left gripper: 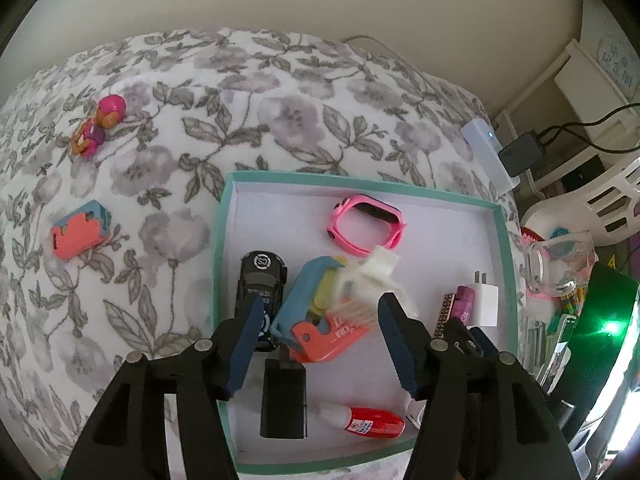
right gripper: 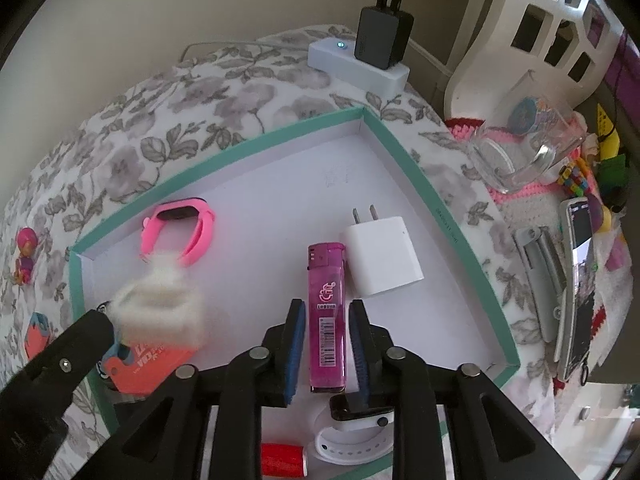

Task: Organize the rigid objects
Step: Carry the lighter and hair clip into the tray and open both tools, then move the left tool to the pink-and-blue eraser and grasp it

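Over the teal box (right gripper: 424,184), the right hand-held gripper (right gripper: 326,350) straddles a purple lighter (right gripper: 326,312), pads apart; the left hand-held gripper (left gripper: 320,340) gapes above a blurred white toy (left gripper: 372,276).

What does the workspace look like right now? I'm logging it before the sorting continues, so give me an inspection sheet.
Surface: floral cloth, teal-rimmed tray on it.
Job's things: in tray, pink watch, purple lighter, white plug, toy car, black charger, red bottle, orange-blue case; on cloth, second case, pink figure.
Clutter: blurred white thing above the tray's case, unidentifiable.
Grippers: left gripper open over that case; right gripper open, jaws astride lighter, not pressing.
Cables: black adapter on power strip, leads running up.
Surroundings: glass cup, phone, white basket.
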Demonstrator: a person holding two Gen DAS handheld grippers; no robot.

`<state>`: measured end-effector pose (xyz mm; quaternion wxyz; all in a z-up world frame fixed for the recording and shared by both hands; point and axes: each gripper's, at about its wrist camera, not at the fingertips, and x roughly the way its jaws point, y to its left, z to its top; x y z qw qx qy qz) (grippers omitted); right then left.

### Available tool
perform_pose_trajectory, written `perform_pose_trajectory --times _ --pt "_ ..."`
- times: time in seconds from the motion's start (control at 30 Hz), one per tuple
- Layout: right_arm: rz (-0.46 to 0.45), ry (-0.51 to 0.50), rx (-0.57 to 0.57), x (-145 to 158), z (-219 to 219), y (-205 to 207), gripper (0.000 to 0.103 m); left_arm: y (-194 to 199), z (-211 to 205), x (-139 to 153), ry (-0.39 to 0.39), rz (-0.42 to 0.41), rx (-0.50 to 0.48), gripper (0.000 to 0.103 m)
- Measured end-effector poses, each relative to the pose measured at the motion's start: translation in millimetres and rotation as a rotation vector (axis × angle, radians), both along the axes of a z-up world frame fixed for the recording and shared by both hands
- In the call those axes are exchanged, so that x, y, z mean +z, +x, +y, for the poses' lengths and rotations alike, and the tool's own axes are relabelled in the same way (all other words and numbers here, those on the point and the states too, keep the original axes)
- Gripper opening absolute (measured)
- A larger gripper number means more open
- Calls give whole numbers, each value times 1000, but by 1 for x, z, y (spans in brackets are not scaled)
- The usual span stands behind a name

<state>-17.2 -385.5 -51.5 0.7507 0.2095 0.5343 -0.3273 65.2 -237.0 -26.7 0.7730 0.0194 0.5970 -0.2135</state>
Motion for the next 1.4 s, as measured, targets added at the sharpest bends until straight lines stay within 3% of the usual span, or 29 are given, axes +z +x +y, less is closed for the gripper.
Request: perform_pose_trajectory --times 0.07,0.2,0.33,0.43,0.77,0.83,0.97,1.4 --pt "-7 -11 -3 3 0 0 46 1 2 2 -1 -7 6 62" --pt "-34 -29 -5 12 1 0 49 5 10 8 10 -33 30 64" --pt "-58 -49 -2 19 3 1 60 10 19 10 32 -53 66 66" --pt "-79 -43 2 21 4 2 66 15 27 9 46 -57 93 82" --pt "-120 -32 17 23 8 4 85 26 48 -1 109 -57 168 89" --pt "-121 -30 21 22 9 5 86 27 51 -4 113 -48 181 95" --pt "-135 -24 26 21 10 5 99 30 57 -7 115 -40 208 97" --pt "-148 -66 96 25 28 17 103 39 75 -11 144 -34 251 97"
